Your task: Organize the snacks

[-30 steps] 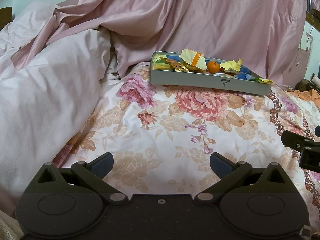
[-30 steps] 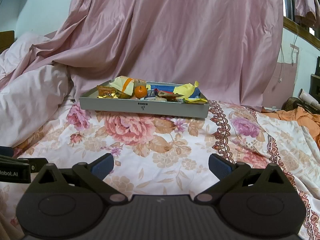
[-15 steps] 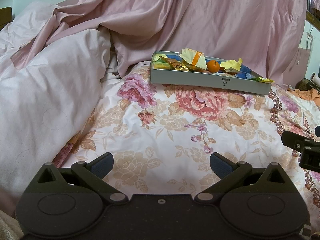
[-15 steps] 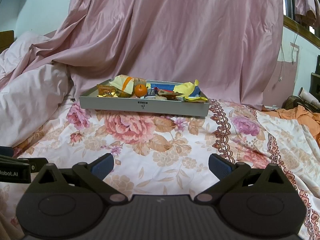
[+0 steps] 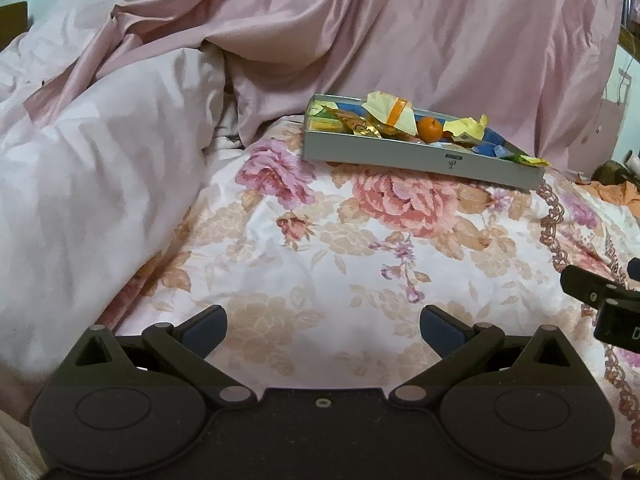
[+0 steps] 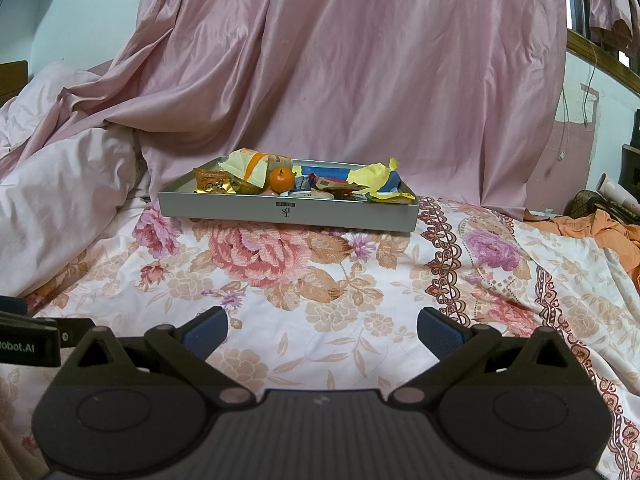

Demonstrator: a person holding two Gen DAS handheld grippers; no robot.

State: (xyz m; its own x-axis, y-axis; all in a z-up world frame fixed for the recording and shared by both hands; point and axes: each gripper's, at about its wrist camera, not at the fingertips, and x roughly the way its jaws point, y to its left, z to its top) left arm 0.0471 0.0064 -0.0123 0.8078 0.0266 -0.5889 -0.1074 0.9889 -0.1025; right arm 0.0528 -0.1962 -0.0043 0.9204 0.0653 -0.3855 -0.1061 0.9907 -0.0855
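Note:
A shallow grey tray point(image 6: 288, 212) sits on the floral bedsheet, far ahead of both grippers; it also shows in the left wrist view point(image 5: 420, 158). It holds several wrapped snacks, among them a cream packet with an orange stripe point(image 6: 250, 168), a gold wrapper point(image 6: 212, 182), a small orange fruit point(image 6: 281, 179) and yellow wrappers point(image 6: 370, 176). The fruit also shows in the left wrist view point(image 5: 430, 129). My left gripper point(image 5: 322, 330) is open and empty over the sheet. My right gripper point(image 6: 322, 332) is open and empty, to the right of the left one.
A pale pink duvet point(image 5: 92, 184) is heaped on the left. A pink satin drape point(image 6: 360, 72) hangs behind the tray. Orange cloth point(image 6: 600, 228) lies at the far right. The floral sheet point(image 6: 320, 280) stretches between grippers and tray.
Both views have shifted slightly; the tray sits a little lower and nearer in the right wrist view. Both grippers stay open and empty.

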